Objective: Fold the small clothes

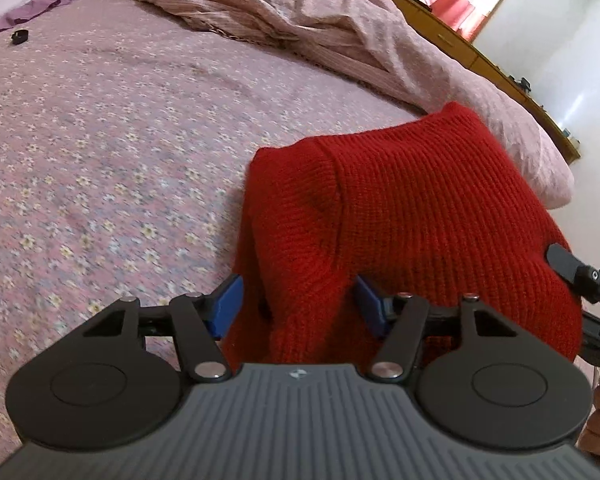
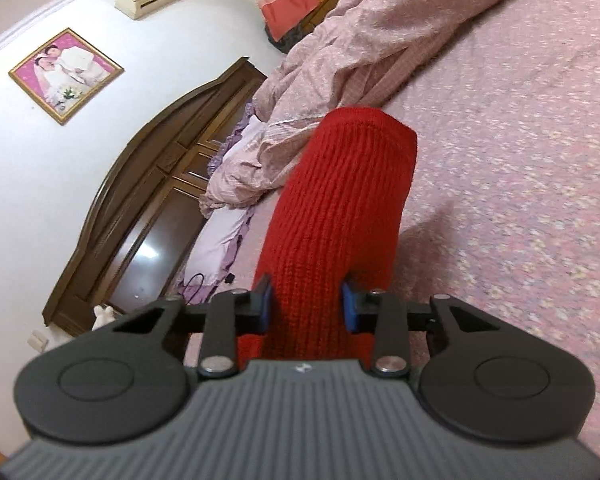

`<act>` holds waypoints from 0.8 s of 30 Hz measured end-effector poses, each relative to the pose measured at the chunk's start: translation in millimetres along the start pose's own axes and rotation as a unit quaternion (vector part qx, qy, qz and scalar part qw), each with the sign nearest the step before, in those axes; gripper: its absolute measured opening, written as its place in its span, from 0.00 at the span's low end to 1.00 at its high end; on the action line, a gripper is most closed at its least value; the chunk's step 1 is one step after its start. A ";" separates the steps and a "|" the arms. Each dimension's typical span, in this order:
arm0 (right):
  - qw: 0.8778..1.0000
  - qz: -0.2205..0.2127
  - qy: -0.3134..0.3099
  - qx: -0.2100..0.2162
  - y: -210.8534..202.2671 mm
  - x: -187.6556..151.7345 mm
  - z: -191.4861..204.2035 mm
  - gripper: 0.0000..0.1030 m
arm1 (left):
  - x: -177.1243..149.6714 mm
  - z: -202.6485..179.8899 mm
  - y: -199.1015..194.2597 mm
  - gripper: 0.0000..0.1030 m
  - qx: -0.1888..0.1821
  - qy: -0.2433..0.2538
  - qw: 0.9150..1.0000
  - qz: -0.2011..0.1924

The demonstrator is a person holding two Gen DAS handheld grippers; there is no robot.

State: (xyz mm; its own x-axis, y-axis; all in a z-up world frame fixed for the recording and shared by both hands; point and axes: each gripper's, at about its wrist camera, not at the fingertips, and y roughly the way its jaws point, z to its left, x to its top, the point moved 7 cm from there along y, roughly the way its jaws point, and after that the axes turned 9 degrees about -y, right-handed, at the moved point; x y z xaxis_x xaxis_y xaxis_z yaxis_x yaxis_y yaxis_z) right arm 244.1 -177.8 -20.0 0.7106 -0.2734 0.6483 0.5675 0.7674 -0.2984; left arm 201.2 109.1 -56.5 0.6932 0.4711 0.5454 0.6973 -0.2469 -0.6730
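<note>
Bed (image 1: 100,128) with flowered pink sheet is filling most of both views, crumpled pink blanket (image 1: 284,12) lying across upper centre. Red knit garment (image 1: 420,208) is sitting lower right in left view, bunched on the sheet. Left hand-held gripper (image 1: 298,300) is standing partly open, a fold of red knit lying between blue pads, grip unclear. Right hand-held gripper (image 2: 308,304) is clamping narrow on a red knit band, which is rising up centre frame. Small black object (image 1: 19,36) is lying upper left
</note>
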 end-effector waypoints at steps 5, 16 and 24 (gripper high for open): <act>1.000 -0.004 0.021 -0.004 -21.7 -8.2 -12.2 0.32 | -11.8 -18.5 -0.8 0.60 -0.024 0.002 1.000 0.020; 0.997 -0.050 0.030 -0.043 -95.8 -0.8 -41.5 0.31 | -62.2 -91.6 7.4 0.60 -0.067 0.077 0.992 0.076; 0.993 -0.061 0.048 -0.094 -140.0 -23.0 -73.4 0.31 | -83.7 -115.9 7.4 0.60 -0.065 0.135 0.985 0.083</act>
State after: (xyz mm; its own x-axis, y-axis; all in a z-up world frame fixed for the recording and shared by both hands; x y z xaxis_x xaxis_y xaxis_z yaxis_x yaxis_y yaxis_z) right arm 178.8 -321.4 -44.5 0.6626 -0.4190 0.6208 0.7133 0.6059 -0.3523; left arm 169.5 -30.3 -49.2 0.8106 0.1765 0.5584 0.5755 -0.4167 -0.7037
